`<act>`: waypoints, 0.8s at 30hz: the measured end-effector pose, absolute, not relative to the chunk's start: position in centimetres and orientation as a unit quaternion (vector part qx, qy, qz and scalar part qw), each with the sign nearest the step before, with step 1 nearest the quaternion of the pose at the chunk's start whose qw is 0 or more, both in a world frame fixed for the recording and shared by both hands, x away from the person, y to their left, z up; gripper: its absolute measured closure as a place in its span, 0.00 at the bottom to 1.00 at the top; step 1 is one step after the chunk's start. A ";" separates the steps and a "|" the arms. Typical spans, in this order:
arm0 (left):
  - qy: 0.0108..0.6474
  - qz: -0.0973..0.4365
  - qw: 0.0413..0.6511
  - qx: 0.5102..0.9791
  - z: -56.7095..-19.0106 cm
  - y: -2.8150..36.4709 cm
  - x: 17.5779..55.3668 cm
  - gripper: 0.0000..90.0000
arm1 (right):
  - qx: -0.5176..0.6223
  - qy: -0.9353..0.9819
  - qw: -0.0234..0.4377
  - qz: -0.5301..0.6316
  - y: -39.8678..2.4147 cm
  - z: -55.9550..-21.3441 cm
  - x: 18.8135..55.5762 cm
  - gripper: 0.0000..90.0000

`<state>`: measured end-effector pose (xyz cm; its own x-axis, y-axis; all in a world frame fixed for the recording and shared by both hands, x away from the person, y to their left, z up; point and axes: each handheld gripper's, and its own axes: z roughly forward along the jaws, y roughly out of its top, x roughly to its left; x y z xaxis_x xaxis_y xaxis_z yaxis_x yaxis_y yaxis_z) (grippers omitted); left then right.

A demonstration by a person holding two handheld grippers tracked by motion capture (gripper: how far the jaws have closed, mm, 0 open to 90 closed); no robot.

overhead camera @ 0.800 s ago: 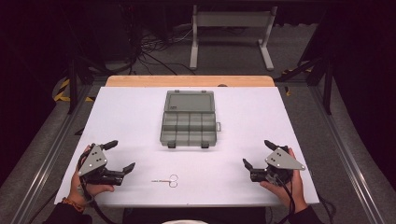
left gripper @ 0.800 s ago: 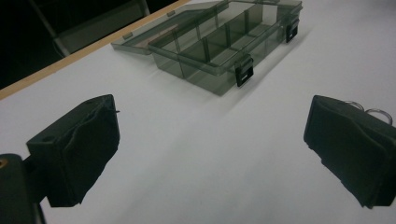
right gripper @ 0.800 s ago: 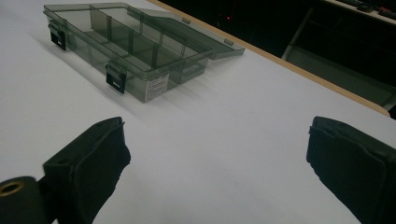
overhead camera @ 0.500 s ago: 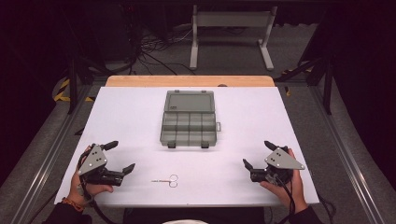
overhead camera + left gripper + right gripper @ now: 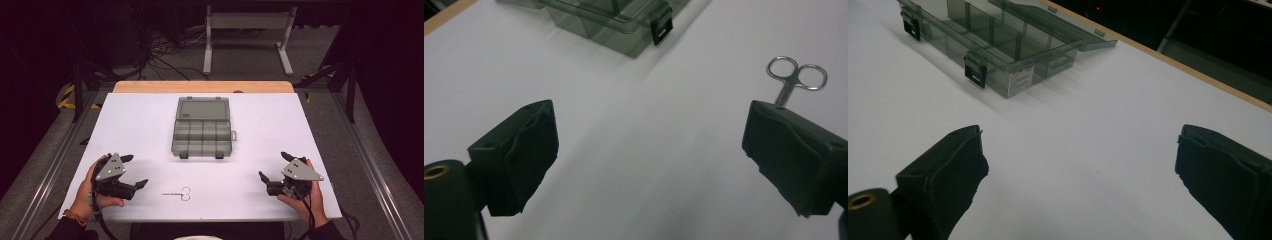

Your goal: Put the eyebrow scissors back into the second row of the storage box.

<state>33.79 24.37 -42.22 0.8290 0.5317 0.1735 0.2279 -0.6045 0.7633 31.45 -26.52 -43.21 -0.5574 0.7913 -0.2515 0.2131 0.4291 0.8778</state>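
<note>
A smoky clear compartment box lies open in the middle of the white table, its lid folded back. Small steel scissors lie near the front edge. My left gripper rests at the front left in a hand, open, with nothing between its jaws. In the left gripper view the scissors lie just past the right jaw and the box lies farther ahead. My right gripper rests at the front right, open and empty. The box is ahead to the left in the right gripper view.
A wooden strip edges the table's far side. Beyond it stand a metal frame and cables on a dark floor. Metal rails run along both sides of the table.
</note>
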 end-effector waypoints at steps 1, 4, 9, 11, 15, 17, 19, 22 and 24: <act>0.213 0.198 0.391 0.873 -42.1 24.1 33.7 0.14 | 0.324 0.774 0.340 0.424 -26.5 -43.2 31.5 0.07; 0.205 0.187 0.395 0.876 -42.0 23.6 33.8 0.14 | 0.322 0.777 0.338 0.422 -26.4 -43.3 31.5 0.07; 0.188 0.153 0.385 0.891 -42.8 22.8 33.9 0.17 | 0.322 0.781 0.333 0.419 -26.3 -43.5 31.5 0.07; 0.182 0.138 0.375 0.898 -43.2 22.3 34.0 0.19 | 0.321 0.781 0.334 0.419 -26.3 -43.5 31.6 0.07; 0.161 0.118 0.346 0.917 -43.9 21.4 34.1 0.25 | 0.322 0.783 0.331 0.417 -26.2 -43.6 31.6 0.07; 0.160 0.116 0.343 0.918 -44.0 21.3 34.1 0.26 | 0.321 0.783 0.331 0.417 -26.2 -43.6 31.6 0.07; 0.156 0.105 0.336 0.923 -44.2 21.0 34.3 0.29 | 0.320 0.785 0.330 0.416 -26.2 -43.7 31.6 0.07; 0.153 0.100 0.327 0.927 -44.3 20.7 34.4 0.30 | 0.320 0.786 0.329 0.415 -26.2 -43.7 31.6 0.07; 0.152 0.091 0.332 0.927 -44.5 20.4 34.6 0.31 | 0.319 0.786 0.328 0.415 -26.2 -43.7 31.6 0.08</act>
<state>34.57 20.45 -44.50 0.9373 0.3420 0.0671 0.2218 -0.7339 0.6421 31.61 -26.15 -43.69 -0.5806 0.7743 -0.2518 0.2295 0.4523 0.8618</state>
